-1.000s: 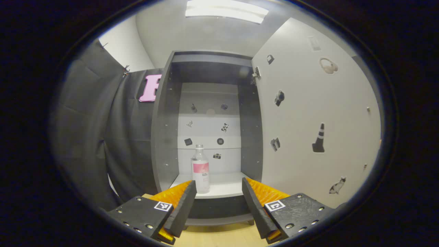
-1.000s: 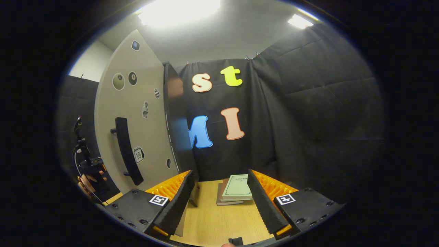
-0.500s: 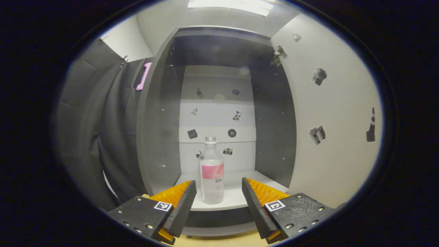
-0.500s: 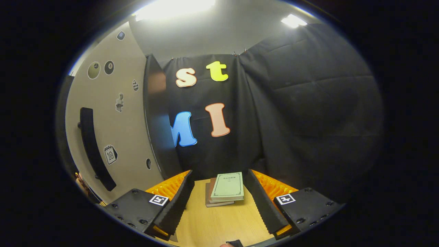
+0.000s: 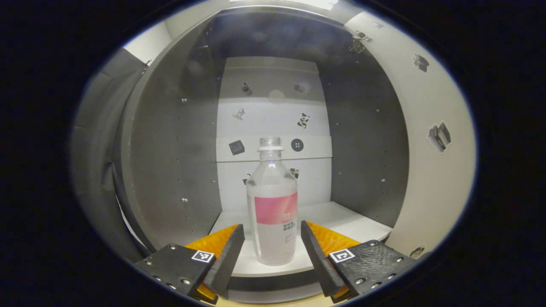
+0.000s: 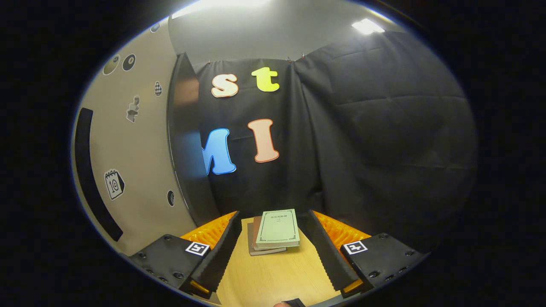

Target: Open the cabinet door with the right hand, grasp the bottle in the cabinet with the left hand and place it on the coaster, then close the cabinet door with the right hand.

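My left tool (image 5: pixel 272 251) is wide open and holds nothing, and the bottle (image 5: pixel 274 204) stands upright just ahead, between its fingers but touching neither, near the front edge of the cabinet's white shelf (image 5: pixel 341 221). I judge a short push forward brings the fingers to either side of its lower body, with the open cabinet door (image 5: pixel 431 170) off to the right and nothing blocking. My right tool (image 6: pixel 271 256) also hangs open and empty over the wooden surface (image 6: pixel 273 277), facing a stack of books (image 6: pixel 275 230), with the door handle (image 6: pixel 91 175) at its far left.

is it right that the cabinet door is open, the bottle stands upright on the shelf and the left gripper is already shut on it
Not quite. In the left gripper view the left gripper is open, its fingers either side of the bottle with gaps. The cabinet door is open and the bottle stands upright on the shelf.
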A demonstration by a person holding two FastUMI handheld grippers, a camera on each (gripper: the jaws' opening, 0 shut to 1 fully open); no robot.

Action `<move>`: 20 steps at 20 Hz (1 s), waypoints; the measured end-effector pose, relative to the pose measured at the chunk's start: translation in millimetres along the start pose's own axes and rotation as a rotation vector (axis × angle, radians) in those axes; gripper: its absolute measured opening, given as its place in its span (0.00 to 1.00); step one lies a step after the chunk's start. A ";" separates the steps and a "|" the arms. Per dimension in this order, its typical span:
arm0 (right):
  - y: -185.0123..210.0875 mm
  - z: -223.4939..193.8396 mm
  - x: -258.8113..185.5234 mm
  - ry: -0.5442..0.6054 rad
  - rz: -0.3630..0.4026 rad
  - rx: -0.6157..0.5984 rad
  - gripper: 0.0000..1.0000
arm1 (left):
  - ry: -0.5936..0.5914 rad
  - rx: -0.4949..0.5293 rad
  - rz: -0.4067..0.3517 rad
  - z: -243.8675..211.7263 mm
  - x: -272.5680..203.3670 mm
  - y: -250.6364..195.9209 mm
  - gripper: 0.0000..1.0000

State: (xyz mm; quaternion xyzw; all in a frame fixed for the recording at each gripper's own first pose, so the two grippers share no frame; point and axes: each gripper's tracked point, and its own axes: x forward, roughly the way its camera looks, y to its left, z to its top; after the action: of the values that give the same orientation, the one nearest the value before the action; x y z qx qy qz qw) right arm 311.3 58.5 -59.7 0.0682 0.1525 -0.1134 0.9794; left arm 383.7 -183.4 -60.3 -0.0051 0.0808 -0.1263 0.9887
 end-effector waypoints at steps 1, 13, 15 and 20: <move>1.6 -2.2 0.0 0.005 -0.005 0.001 0.98 | 0.000 -0.004 -0.003 -0.8 4.7 0.4 0.82; 11.5 -7.5 -0.3 0.022 0.022 -0.020 0.98 | -0.030 -0.006 -0.004 11.8 -8.4 5.8 0.73; 12.1 -6.8 -1.6 0.022 0.038 -0.018 0.98 | -0.047 -0.009 0.007 16.0 -22.6 10.3 0.72; 15.3 -3.3 -7.2 0.015 0.090 -0.013 0.98 | -0.080 -0.018 0.053 22.7 -70.7 27.2 0.73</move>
State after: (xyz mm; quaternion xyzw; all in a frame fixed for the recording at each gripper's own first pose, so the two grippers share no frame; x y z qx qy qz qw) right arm 307.4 75.3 -59.0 0.0695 0.1571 -0.0678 0.9828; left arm 326.6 -139.7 -27.6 -0.0168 0.0422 -0.0991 0.9940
